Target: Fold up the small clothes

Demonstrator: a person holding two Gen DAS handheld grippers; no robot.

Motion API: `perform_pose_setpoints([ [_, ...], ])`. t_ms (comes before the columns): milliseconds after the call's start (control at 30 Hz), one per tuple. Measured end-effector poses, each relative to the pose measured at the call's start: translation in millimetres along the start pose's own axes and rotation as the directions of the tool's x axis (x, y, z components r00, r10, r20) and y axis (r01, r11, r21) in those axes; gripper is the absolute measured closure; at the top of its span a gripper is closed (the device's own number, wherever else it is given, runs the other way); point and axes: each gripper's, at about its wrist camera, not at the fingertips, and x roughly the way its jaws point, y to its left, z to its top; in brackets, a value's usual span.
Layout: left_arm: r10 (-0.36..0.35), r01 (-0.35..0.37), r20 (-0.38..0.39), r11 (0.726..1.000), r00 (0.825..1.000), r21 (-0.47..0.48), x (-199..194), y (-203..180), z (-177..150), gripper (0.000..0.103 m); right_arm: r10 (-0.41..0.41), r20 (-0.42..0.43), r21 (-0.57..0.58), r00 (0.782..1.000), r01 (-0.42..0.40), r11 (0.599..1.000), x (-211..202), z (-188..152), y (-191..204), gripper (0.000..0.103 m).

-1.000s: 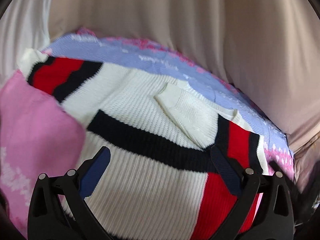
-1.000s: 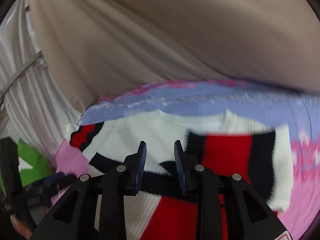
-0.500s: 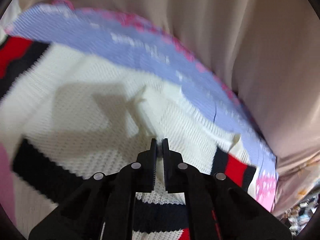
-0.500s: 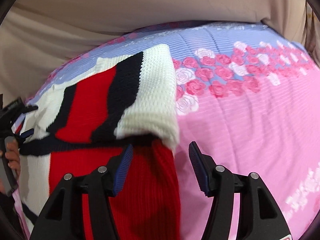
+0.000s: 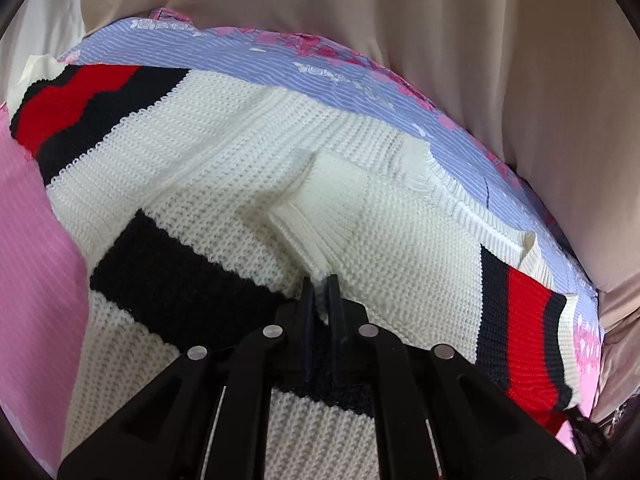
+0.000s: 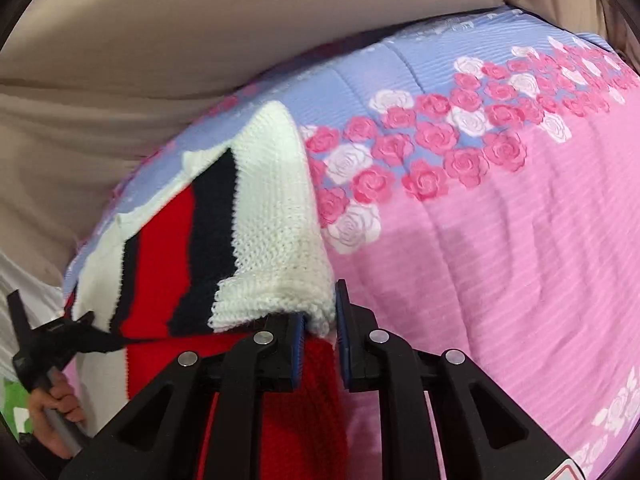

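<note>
A small white knit sweater (image 5: pixel 224 152) with red and black stripes lies spread on a pink and lavender blanket (image 5: pixel 344 76). My left gripper (image 5: pixel 319 292) is shut on the cuff of a white sleeve (image 5: pixel 320 220) folded across the sweater's chest. In the right wrist view my right gripper (image 6: pixel 320 316) is shut on the white cuff of the striped sleeve (image 6: pixel 224 216), which is lifted off the blanket (image 6: pixel 500 260). The left gripper (image 6: pixel 52 340) and the hand holding it show at the lower left of that view.
Beige drapery (image 5: pixel 440 20) hangs behind the blanket. The blanket's rose print (image 6: pixel 432 148) runs across its far part. A green patch (image 6: pixel 12 404) shows at the far lower left of the right wrist view.
My left gripper closed on the folded white sleeve cuff and has drawn back with it. My right gripper moved to the striped sleeve's cuff and closed on it, lifting it.
</note>
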Motion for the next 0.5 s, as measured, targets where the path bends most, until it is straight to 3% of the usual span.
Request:
perform_pose_setpoints([
  [100, -0.016, 0.016, 0.002, 1.0, 1.0, -0.008, -3, 9, 2, 0.096, -0.026, 0.068, 0.007, 0.997, 0.026, 1.0, -36, -3, 12, 0.086],
  [233, -0.023, 0.023, 0.013, 1.0, 1.0, -0.013, -5, 11, -5, 0.096, -0.028, 0.19, -0.07, 0.981, 0.042, 0.997, -73, 2, 44, 0.081],
  [333, -0.025, 0.025, 0.022, 1.0, 0.999, -0.015, -5, 12, -6, 0.096, 0.04, 0.139, -0.12, 0.99, -0.023, 0.993, -58, 12, 60, 0.082],
  [433, -0.087, 0.086, -0.003, 0.993, 0.996, -0.075, -12, 25, -4, 0.092, -0.059, -0.038, -0.161, 0.997, 0.053, 0.986, 15, 0, 58, 0.088],
  [467, -0.106, 0.106, 0.007, 0.99, 0.994, -0.098, -20, 34, -2, 0.088, -0.072, -0.068, -0.152, 0.995, 0.061, 0.986, 34, -8, 50, 0.091],
  [500, -0.112, 0.117, 0.048, 0.985, 0.993, -0.124, -34, 49, 1, 0.074, -0.06, -0.003, -0.149, 0.998, 0.059, 0.987, 31, -10, 49, 0.092],
])
